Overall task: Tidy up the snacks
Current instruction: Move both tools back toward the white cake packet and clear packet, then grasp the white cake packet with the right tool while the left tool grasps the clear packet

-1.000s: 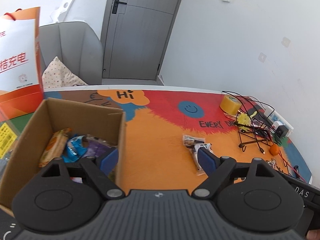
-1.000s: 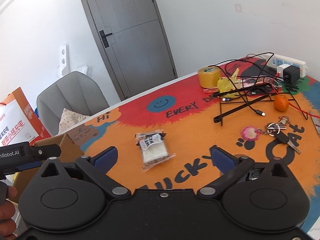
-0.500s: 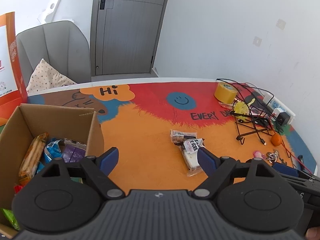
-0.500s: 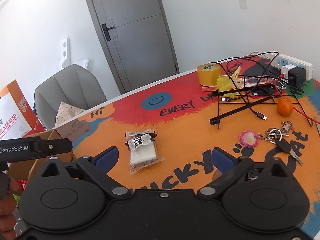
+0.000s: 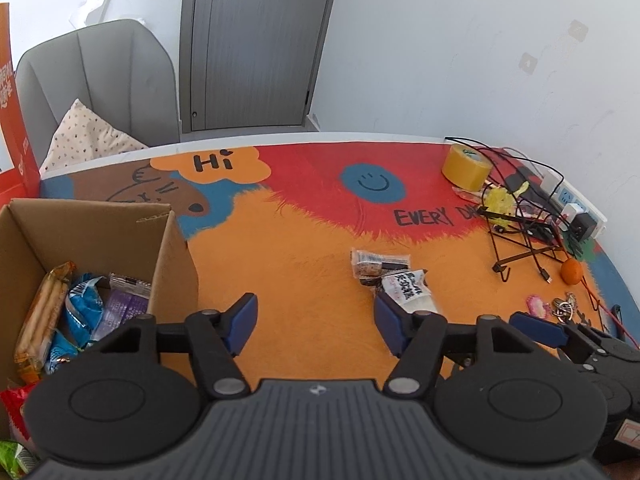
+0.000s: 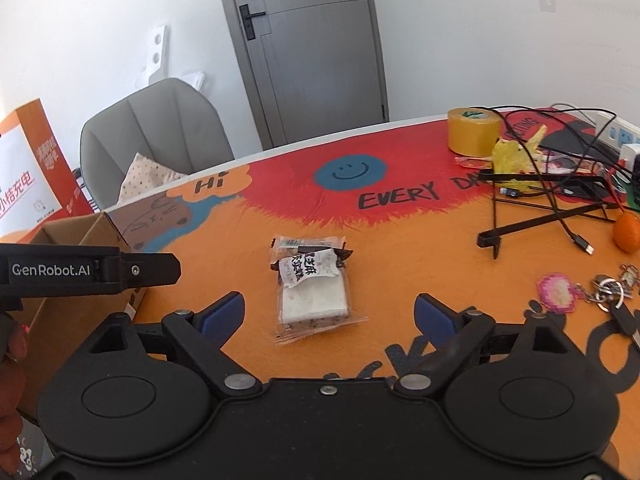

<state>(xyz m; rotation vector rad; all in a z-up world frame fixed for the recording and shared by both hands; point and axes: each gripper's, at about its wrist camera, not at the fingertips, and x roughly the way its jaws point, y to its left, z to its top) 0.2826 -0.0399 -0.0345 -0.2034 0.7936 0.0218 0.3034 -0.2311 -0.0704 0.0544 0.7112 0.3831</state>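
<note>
Two wrapped snacks lie together on the orange mat: a white cake packet (image 6: 312, 298) (image 5: 408, 290) and a darker packet (image 6: 308, 245) (image 5: 378, 262) just behind it. A cardboard box (image 5: 92, 220) (image 6: 68, 236) at the left holds several snack packets (image 5: 84, 308). My left gripper (image 5: 316, 322) is open and empty, between the box and the snacks. My right gripper (image 6: 330, 314) is open and empty, hovering just in front of the white packet.
At the right are a yellow tape roll (image 6: 474, 132), a black wire stand with cables (image 6: 560, 208), an orange (image 6: 628, 232), keys with a pink charm (image 6: 580, 288) and a power strip (image 5: 568, 204). A grey chair (image 6: 156, 136) and an orange bag (image 6: 28, 168) stand behind the table.
Both grippers have moved toward the two snacks: the left one away from over the box to the right, the right one closer so the packets look larger. Both stayed open.
</note>
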